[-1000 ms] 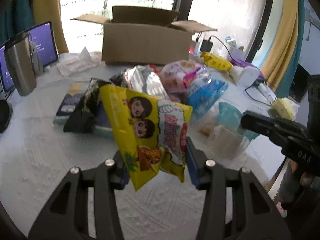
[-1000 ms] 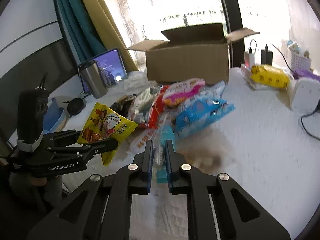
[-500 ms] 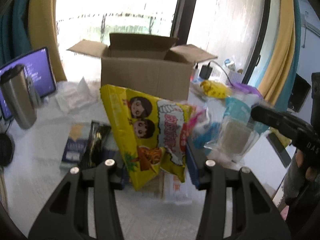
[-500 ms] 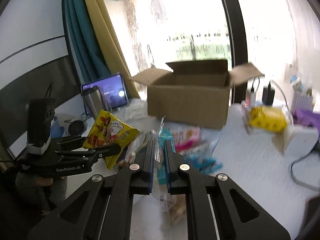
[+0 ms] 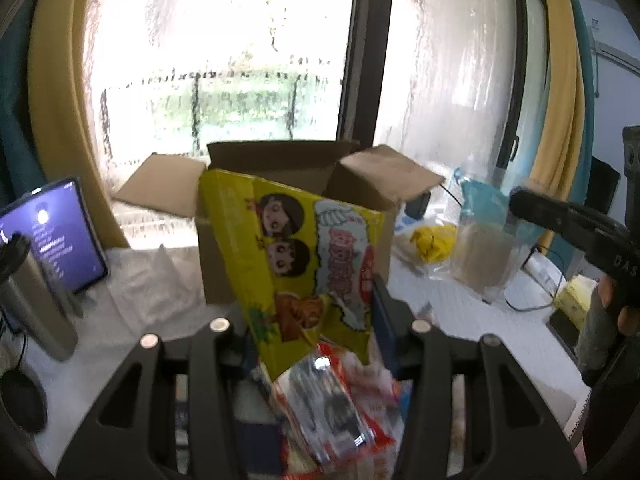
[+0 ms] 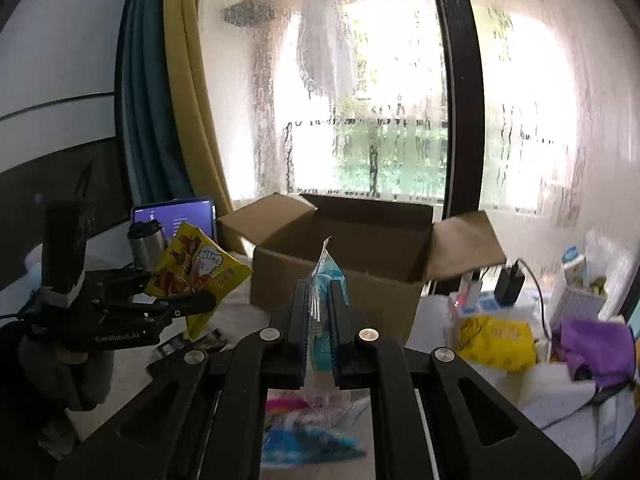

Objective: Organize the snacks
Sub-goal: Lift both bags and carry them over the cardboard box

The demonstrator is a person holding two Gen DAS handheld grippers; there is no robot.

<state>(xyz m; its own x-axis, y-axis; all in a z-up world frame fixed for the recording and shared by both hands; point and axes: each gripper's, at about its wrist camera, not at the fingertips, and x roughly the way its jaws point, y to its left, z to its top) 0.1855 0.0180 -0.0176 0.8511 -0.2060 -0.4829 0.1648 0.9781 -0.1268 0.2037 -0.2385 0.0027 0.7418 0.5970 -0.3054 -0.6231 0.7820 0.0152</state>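
The left claw (image 5: 316,320) grips a yellow snack bag (image 5: 304,264) with cartoon faces, its pads pressed on the bag's lower part, and holds it up in front of the open cardboard box (image 5: 280,168). The right claw (image 6: 320,320) is clamped nearly closed on the thin edge of a clear-and-blue snack packet (image 6: 325,280), also lifted before the box (image 6: 344,248). More snack packets (image 5: 332,408) lie on the white tabletop (image 5: 460,304) below. A tablet (image 5: 56,236) and a steel tumbler (image 6: 146,244) stand left of the box.
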